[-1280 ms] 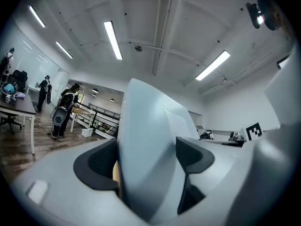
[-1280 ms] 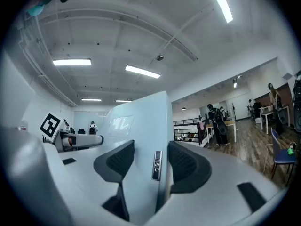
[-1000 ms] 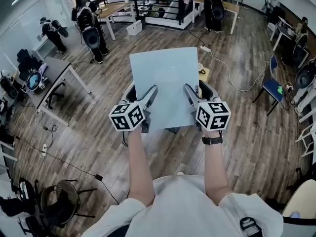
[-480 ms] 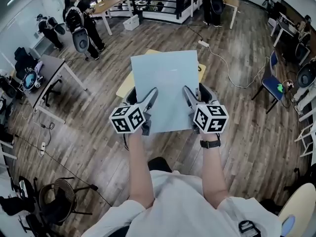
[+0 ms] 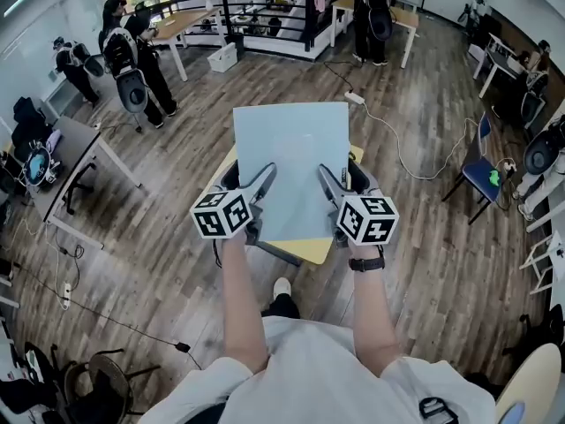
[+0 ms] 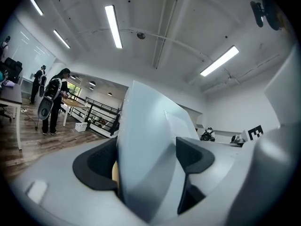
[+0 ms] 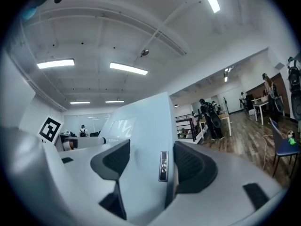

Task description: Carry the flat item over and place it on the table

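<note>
The flat item [image 5: 291,162], a pale blue rigid panel, is held up flat in front of the person, its near edge gripped at two places and its far edge reaching out over the wooden floor [image 5: 168,157]. It hangs over a small yellow table [image 5: 311,251], whose top shows beneath the panel's near edge and at both its sides; no view shows whether panel and table touch. The left gripper [image 5: 265,175] is clamped on the near edge towards the left corner: its own view shows the panel filling the gap between the two dark pads, one pad on each face. The right gripper [image 5: 327,177] holds the same edge towards the right corner; its jaws have just been opening wider, yet the panel stands between them and both pads appear to lie against it, beside a small metal fitting on the panel's rim. Both grippers point level and away from the person. The only container in sight is a white bin [image 5: 222,57] on the floor, well beyond the table and just in front of a black railing [image 5: 265,20]; it is too small to tell what it holds. People wearing gear [image 5: 132,60] stand to its left.
</note>
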`<act>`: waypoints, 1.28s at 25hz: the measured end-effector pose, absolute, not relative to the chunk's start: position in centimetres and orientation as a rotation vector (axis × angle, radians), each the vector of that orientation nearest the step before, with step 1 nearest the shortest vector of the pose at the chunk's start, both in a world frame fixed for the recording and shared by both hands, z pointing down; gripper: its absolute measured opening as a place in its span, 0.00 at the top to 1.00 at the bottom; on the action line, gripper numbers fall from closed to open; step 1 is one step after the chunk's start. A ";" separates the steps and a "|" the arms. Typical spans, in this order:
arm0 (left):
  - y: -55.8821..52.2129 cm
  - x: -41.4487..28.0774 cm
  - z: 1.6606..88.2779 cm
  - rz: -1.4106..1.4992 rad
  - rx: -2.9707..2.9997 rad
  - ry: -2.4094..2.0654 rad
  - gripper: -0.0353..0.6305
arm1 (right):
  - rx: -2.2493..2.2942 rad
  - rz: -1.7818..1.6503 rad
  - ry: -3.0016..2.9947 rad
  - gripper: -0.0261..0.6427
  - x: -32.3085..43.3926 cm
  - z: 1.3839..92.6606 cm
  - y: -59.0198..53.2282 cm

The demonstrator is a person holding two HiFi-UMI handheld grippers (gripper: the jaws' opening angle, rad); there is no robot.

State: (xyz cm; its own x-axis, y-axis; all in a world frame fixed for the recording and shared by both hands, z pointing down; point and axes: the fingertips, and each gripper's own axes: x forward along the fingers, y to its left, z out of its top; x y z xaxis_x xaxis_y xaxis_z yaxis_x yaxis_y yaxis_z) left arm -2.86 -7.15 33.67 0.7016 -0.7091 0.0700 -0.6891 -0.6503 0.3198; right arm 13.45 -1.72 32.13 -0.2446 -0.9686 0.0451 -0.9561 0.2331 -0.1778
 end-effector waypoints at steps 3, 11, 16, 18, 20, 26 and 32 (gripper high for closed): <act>-12.1 -2.9 32.6 -0.119 2.592 -1.078 0.38 | -1.907 -0.233 2.412 0.56 13.3 31.4 -6.5; -23.9 -4.7 34.7 -0.144 2.547 -1.072 0.38 | -1.923 -0.250 2.428 0.55 11.4 32.7 -18.0; -27.3 -5.0 38.7 -0.139 2.459 -1.085 0.38 | -1.928 -0.328 2.406 0.55 11.6 35.9 -22.1; -28.4 -4.8 40.5 -0.132 2.423 -1.088 0.38 | -1.929 -0.373 2.397 0.55 12.0 37.3 -23.4; -29.6 -4.3 42.7 -0.126 2.381 -1.085 0.38 | -1.934 -0.404 2.425 0.55 12.5 39.1 -24.8; -32.3 -1.9 50.0 0.005 2.298 -1.144 0.38 | -1.929 -0.579 2.488 0.54 14.7 47.4 -28.2; -35.2 -1.6 54.0 0.081 2.208 -1.174 0.38 | -1.881 -0.728 2.517 0.53 15.3 51.7 -31.8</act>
